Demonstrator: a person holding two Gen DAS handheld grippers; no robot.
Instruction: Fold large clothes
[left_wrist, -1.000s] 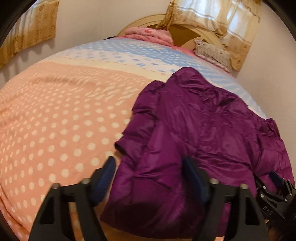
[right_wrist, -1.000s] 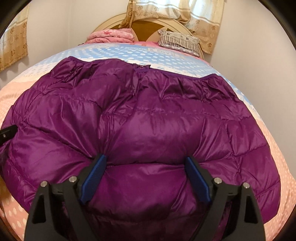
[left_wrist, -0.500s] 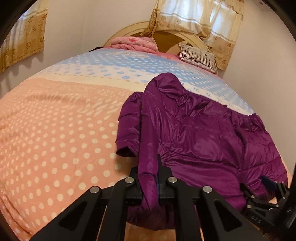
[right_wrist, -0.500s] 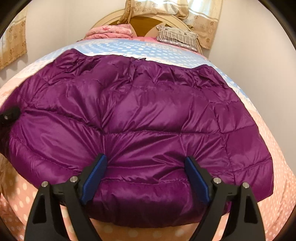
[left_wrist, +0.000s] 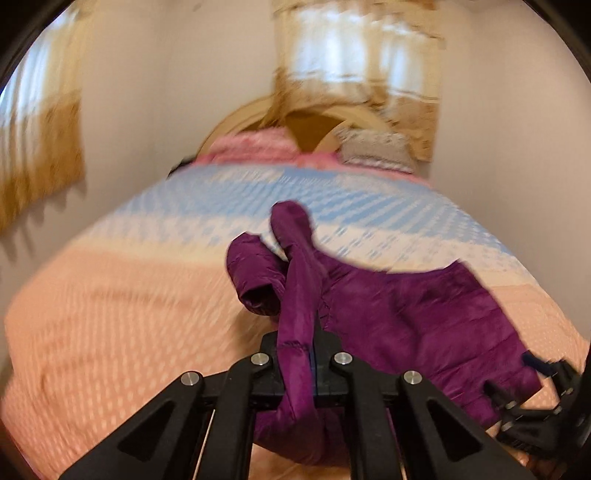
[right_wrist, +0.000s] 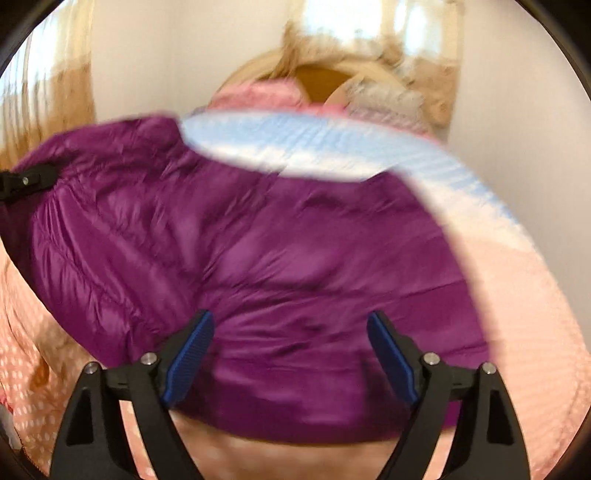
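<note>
A purple quilted down jacket (right_wrist: 258, 240) lies spread on the bed. My left gripper (left_wrist: 301, 360) is shut on a fold of the jacket's left edge (left_wrist: 299, 295) and holds it lifted off the bed, so the cloth rises in a ridge away from the jaws. A sleeve cuff (left_wrist: 255, 284) hangs beside that ridge. My right gripper (right_wrist: 291, 339) stands open above the jacket's near hem, its blue pads (right_wrist: 190, 354) wide apart with nothing pressed between them. It also shows at the right edge (left_wrist: 546, 391) of the left wrist view. Both views are blurred.
The bed has a dotted cover, pink near me (left_wrist: 110, 314) and blue farther off (left_wrist: 240, 188). Folded pink bedding (left_wrist: 255, 146) and a grey pillow (left_wrist: 373, 147) lie by the curved headboard (left_wrist: 306, 122). Curtains (left_wrist: 354, 62) hang behind; a wall (right_wrist: 517, 129) runs close on the right.
The left gripper closed on the jacket's left edge and rose, pulling the fabric up. The right gripper drew back towards the near hem and stayed open.
</note>
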